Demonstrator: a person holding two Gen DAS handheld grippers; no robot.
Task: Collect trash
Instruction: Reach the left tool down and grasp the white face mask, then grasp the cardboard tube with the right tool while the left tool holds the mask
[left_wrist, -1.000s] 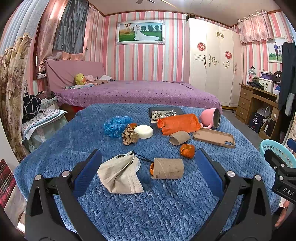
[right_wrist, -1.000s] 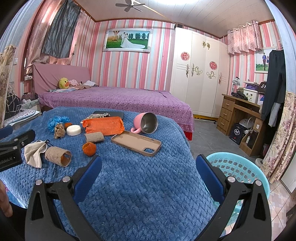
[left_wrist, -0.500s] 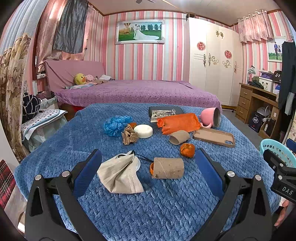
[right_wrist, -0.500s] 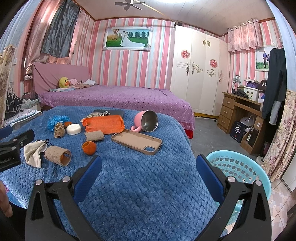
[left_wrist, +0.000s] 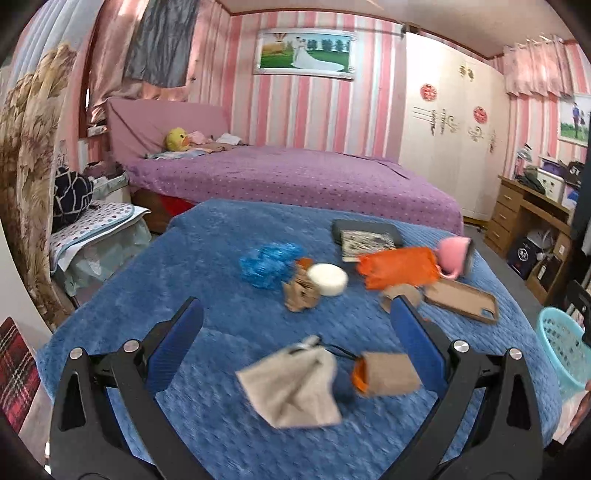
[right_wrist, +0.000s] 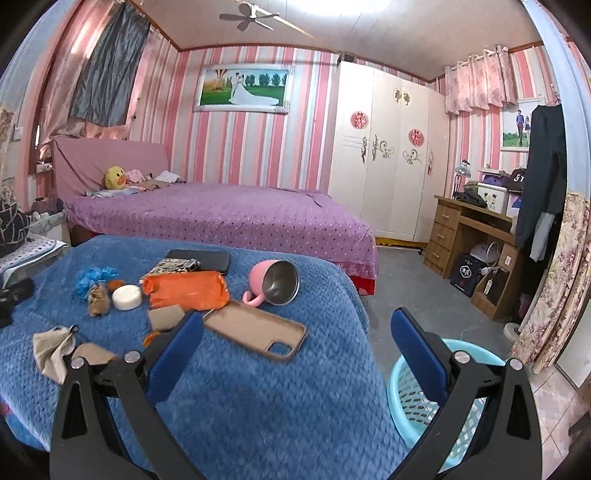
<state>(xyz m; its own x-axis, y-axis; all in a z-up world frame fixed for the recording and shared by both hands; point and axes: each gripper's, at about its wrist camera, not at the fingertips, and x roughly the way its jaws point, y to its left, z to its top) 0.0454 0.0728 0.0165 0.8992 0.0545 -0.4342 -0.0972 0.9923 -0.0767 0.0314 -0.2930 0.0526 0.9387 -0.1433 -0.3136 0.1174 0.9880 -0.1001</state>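
A: What could go wrong from here?

B: Mostly grabbing the wrong thing. The trash lies mixed with keepers on the blue blanket (left_wrist: 207, 258). The crumpled beige face mask (left_wrist: 295, 387) touches the cardboard tube (left_wrist: 388, 373), so a careless close of the left gripper (left_wrist: 295, 321) could pinch both, or drag the black ear loop and roll the tube away.

A: How do the jaws stand?

B: Both wide apart and empty. The left gripper hangs over the mask; the right gripper (right_wrist: 295, 332) points at the blanket's right edge, with the turquoise basket (right_wrist: 410, 387) on the floor below it.

A: Other risks?

B: The tan phone case (right_wrist: 255, 332) and the tipped pink mug (right_wrist: 275, 282) lie near the right edge, and a sweep could knock them off. The soft blanket gives, so a thin mask may slip out of a shallow pinch. The left view is also blurred, which makes aiming harder.

A: And the trash itself?

B: Light, limp stuff: the mask, a second flattened tube (right_wrist: 166, 317), a brown paper wad (left_wrist: 301, 293), a blue plastic wad (left_wrist: 267, 264), an orange packet (left_wrist: 399, 267), a bit of orange peel (right_wrist: 151, 338). The white round disc (left_wrist: 328, 279) I cannot identify.
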